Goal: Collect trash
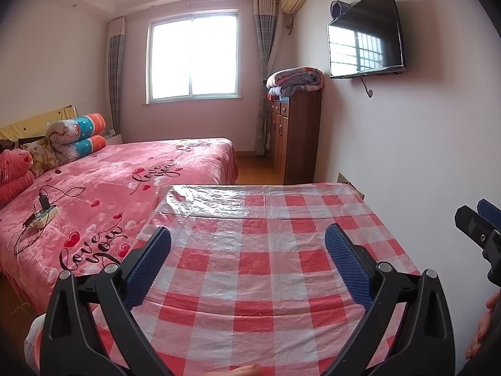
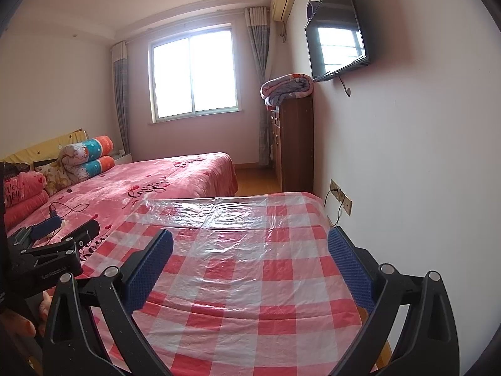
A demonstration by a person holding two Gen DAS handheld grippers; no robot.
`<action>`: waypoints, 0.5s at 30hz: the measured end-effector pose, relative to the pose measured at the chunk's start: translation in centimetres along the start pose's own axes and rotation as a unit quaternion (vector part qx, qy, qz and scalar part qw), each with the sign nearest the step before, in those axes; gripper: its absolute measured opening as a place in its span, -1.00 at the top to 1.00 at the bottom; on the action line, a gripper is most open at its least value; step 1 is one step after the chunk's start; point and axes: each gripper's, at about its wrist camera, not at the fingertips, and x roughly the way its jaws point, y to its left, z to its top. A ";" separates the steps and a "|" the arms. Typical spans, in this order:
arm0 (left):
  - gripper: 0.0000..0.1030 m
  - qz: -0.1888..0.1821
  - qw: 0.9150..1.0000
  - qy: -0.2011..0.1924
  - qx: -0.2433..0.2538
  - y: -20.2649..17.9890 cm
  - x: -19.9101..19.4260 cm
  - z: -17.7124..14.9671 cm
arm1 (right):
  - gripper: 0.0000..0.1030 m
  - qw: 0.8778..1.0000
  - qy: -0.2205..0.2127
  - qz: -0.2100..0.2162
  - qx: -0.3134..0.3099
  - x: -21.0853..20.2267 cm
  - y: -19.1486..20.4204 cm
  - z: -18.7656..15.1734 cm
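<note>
Left gripper (image 1: 247,263) spread wide above red-checked table cover (image 1: 250,219), pink bed (image 1: 125,172) to the left, wall television (image 1: 364,34), right gripper (image 1: 479,219) at right edge.

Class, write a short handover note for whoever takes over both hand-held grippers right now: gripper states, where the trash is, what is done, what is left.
Left hand-held gripper: open, holding nothing, above the checked tablecloth.
Right hand-held gripper: open, holding nothing, above the same cloth.
Trash: none visible on the table or the bed; no bin in view.
Done: nothing that shows.
Left: find the trash, then collect it.
</note>
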 end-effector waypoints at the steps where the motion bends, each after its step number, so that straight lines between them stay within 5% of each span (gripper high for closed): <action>1: -0.92 0.000 1.000 0.000 0.001 0.0 0.0 0.0 | -0.90 1.000 0.000 0.000 0.000 0.0 0.0 0.0; 15: -0.92 0.002 1.000 -0.001 0.010 -0.4 0.1 0.0 | -0.90 1.000 0.002 0.002 -0.001 0.2 0.1 -0.2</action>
